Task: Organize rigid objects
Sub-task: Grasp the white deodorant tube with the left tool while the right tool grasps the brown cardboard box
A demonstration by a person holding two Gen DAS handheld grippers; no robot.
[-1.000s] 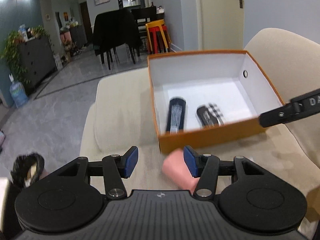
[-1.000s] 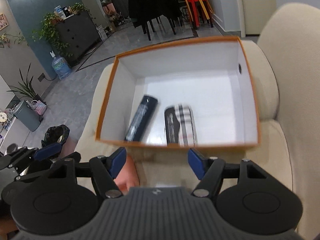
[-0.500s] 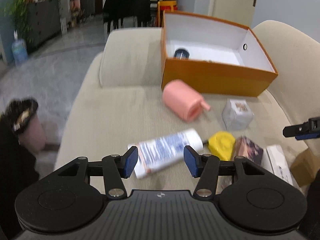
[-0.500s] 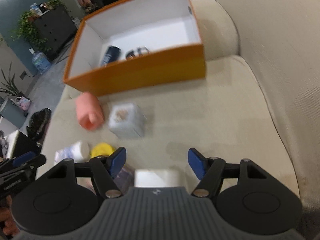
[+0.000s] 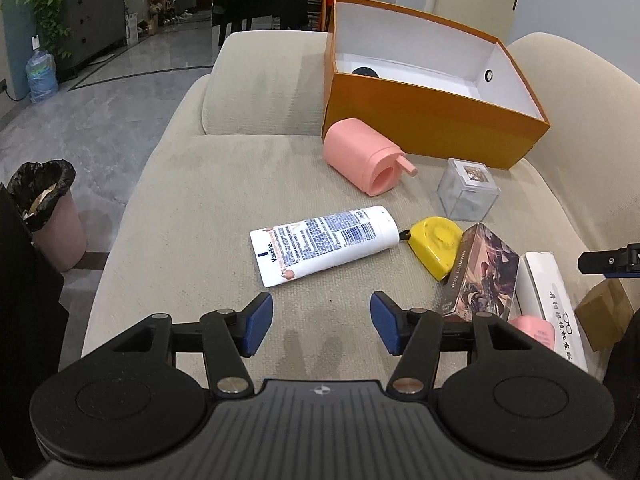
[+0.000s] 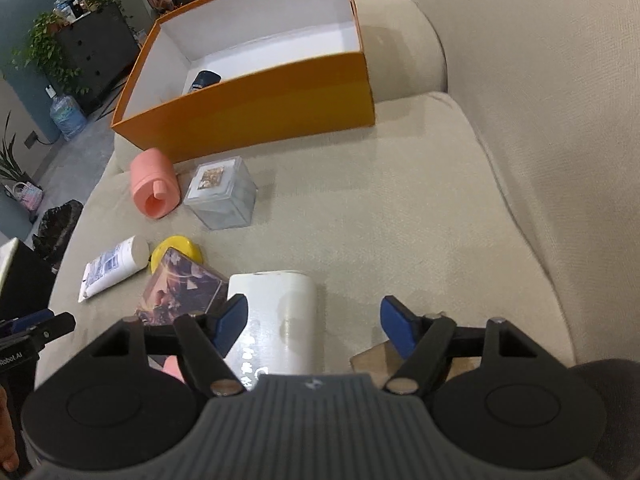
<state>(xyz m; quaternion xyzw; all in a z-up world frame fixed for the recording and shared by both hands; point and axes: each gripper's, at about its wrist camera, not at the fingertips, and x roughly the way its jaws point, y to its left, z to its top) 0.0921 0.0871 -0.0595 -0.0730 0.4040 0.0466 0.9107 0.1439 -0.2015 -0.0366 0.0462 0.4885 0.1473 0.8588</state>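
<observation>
L gripper [image 5: 322,322]: blue-padded fingers [image 5: 259,322] standing moderately apart w/ nothing btwn them, jaws having just been opening; bare beige sofa cushion [image 5: 224,184] is showing in the gap. Just beyond the tips, a white Vaseline lotion tube w/ blue print [image 5: 324,244] is lying flat, cap end pointing toward a yellow rounded plastic tape measure [image 5: 436,246] just beside it. Right of that, a dark printed cardboard box [image 5: 480,276] is leaning against a long white case w/ black lettering [image 5: 550,296].

R gripper [image 6: 314,326]: fingers [image 6: 232,320] also parted, jaws having just been opening, not pressing on anything; its left pad is sitting over the white case's near edge, right pad over bare cushion. A brown cardboard piece [image 6: 374,354] is peeking out by the right pad.

Farther out, a clear plastic cube box [image 6: 222,196] and a pink plastic cylinder w/ a small spout [image 6: 154,188], lying on its side, are sitting near each other in front of the open orange cardboard box w/ white lining [image 6: 256,100]. A dark cylindrical item [image 6: 206,80] is lying inside that box. L of the sofa, a pink bin w/ black liner [image 5: 48,204] is standing on the grey floor.
</observation>
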